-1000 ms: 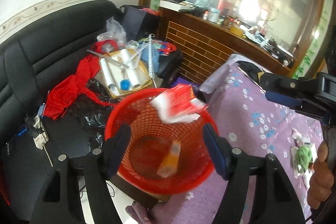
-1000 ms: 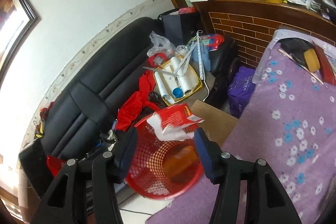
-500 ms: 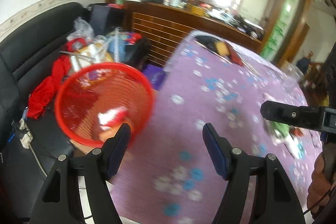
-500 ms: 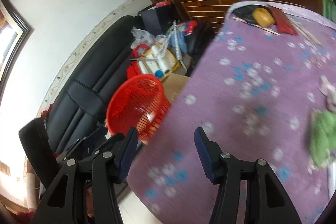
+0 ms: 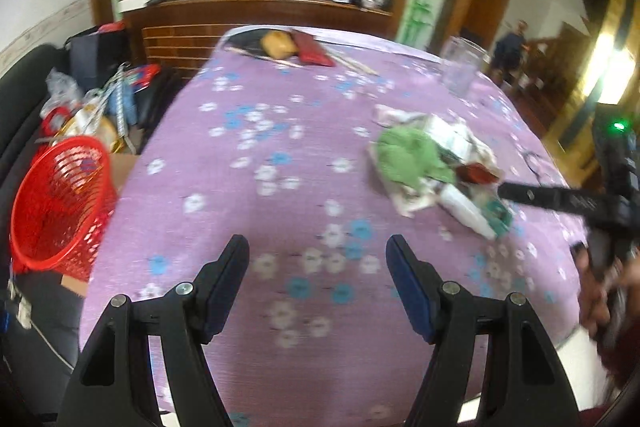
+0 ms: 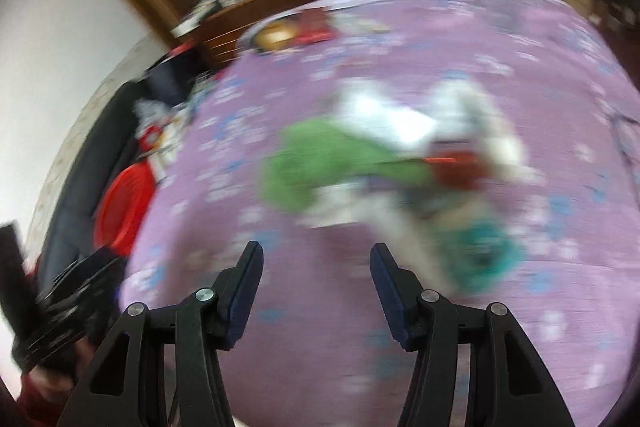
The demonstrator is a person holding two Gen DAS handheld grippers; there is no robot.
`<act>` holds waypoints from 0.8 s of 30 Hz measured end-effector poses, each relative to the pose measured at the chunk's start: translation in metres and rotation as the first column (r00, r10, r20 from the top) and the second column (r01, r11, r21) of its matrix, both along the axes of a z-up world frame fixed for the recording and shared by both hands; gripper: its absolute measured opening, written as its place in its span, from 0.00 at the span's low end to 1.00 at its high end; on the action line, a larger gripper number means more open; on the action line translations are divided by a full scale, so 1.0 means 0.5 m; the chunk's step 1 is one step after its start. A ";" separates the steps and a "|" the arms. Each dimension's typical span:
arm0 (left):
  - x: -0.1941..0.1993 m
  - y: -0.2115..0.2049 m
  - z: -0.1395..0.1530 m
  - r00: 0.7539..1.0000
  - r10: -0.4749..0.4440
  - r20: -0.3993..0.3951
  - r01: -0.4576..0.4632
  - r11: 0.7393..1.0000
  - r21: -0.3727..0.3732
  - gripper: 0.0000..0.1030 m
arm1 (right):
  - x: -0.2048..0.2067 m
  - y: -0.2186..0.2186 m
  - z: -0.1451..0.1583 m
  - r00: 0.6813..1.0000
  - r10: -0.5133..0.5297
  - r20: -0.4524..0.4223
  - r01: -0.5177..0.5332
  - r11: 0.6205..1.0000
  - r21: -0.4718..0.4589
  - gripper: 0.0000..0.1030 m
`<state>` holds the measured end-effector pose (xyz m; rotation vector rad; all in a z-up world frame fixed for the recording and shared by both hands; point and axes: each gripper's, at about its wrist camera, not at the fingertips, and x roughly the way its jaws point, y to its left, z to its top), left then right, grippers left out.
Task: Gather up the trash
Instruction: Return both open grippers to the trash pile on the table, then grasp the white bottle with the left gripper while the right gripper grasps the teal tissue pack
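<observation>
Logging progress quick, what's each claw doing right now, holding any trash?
Left claw: open, nothing between its fingers, over the purple tablecloth.
Right claw: open, empty, just short of the trash pile.

No text, label, brand or number is showing clearly enough to read in either view. The wrappers in the trash pile (image 5: 440, 171) on the purple flowered surface (image 5: 280, 187) are appearing only as blurred patches of colour.
</observation>
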<state>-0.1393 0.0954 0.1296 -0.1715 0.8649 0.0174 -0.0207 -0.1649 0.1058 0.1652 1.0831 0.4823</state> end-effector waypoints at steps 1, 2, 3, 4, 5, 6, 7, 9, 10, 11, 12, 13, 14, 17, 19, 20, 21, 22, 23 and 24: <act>0.001 -0.014 0.001 1.000 -0.010 -0.002 0.010 1.000 0.001 0.68 | 0.020 -0.030 -0.012 1.000 -0.018 -0.009 0.018 0.999 -0.040 0.59; 0.005 -0.027 0.002 1.000 -0.021 -0.005 0.021 1.000 0.002 0.68 | 0.034 -0.050 -0.022 0.999 -0.033 -0.019 0.032 0.997 -0.067 0.59; 0.005 -0.036 0.002 1.000 -0.027 -0.007 0.027 1.000 0.003 0.68 | 0.048 -0.072 -0.033 0.998 -0.051 -0.021 0.049 0.996 -0.079 0.59; 0.007 -0.047 0.002 0.999 -0.034 -0.010 0.034 0.999 0.005 0.68 | 0.065 -0.093 -0.048 0.998 -0.053 -0.029 0.051 0.996 -0.075 0.59; 0.007 -0.056 0.002 0.999 -0.037 -0.014 0.037 0.999 0.006 0.68 | 0.072 -0.101 -0.059 0.998 -0.051 -0.042 0.048 0.996 -0.077 0.59; 0.009 -0.061 0.003 0.999 -0.039 -0.015 0.039 0.999 0.004 0.68 | 0.083 -0.113 -0.074 0.997 -0.060 -0.056 0.055 0.995 -0.083 0.59; 0.009 -0.065 0.004 0.999 -0.041 -0.016 0.041 0.999 0.003 0.68 | 0.089 -0.114 -0.084 0.997 -0.056 -0.059 0.051 0.995 -0.080 0.59; 0.010 -0.071 0.003 0.999 -0.038 -0.021 0.038 0.999 0.004 0.68 | 0.094 -0.115 -0.102 0.997 -0.039 -0.070 0.033 0.995 -0.089 0.59; 0.012 -0.071 0.003 0.999 -0.035 -0.022 0.035 0.999 0.003 0.68 | 0.092 -0.116 -0.109 0.997 -0.037 -0.073 0.030 0.995 -0.093 0.59; 0.012 -0.075 0.003 0.999 -0.032 -0.021 0.032 0.999 0.001 0.68 | 0.090 -0.114 -0.113 0.997 -0.026 -0.077 0.019 0.997 -0.078 0.59; 0.013 -0.077 0.003 0.999 -0.029 -0.021 0.029 1.000 -0.004 0.68 | 0.085 -0.110 -0.117 0.996 -0.012 -0.084 0.007 0.998 -0.063 0.59; 0.015 -0.077 0.004 0.999 -0.026 -0.023 0.026 1.000 -0.006 0.68 | 0.081 -0.104 -0.119 0.996 -0.001 -0.087 -0.004 0.998 -0.058 0.59; 0.016 -0.078 0.004 0.999 -0.024 -0.023 0.024 1.000 -0.007 0.68 | 0.076 -0.093 -0.118 0.996 0.012 -0.089 -0.017 0.998 -0.059 0.59; 0.023 -0.084 0.009 1.000 -0.022 -0.018 0.022 1.000 -0.003 0.68 | 0.049 -0.051 -0.122 0.990 0.095 -0.109 -0.099 0.994 -0.038 0.61; 0.026 -0.087 0.013 1.000 -0.024 -0.012 0.024 1.000 0.001 0.68 | 0.034 -0.030 -0.120 0.988 0.117 -0.099 -0.123 0.991 -0.056 0.61; 0.029 -0.090 0.015 1.000 -0.026 -0.010 0.026 1.000 0.003 0.68 | 0.027 -0.030 -0.118 0.990 0.107 -0.090 -0.113 0.991 -0.075 0.61; 0.031 -0.093 0.017 1.000 -0.028 -0.008 0.028 1.000 0.004 0.68 | 0.034 -0.031 -0.119 0.992 0.087 -0.088 -0.095 0.991 -0.091 0.61; 0.035 -0.097 0.018 0.999 -0.033 -0.008 0.033 0.999 0.007 0.68 | 0.039 -0.034 -0.123 0.993 0.074 -0.093 -0.083 0.992 -0.093 0.61; 0.037 -0.101 0.017 0.999 -0.036 -0.010 0.036 0.999 0.009 0.68 | 0.048 -0.037 -0.128 0.993 0.056 -0.104 -0.067 0.993 -0.097 0.61; 0.041 -0.105 0.017 0.999 -0.043 -0.014 0.043 0.999 0.011 0.68 | 0.055 -0.038 -0.132 0.993 0.049 -0.110 -0.060 0.993 -0.099 0.61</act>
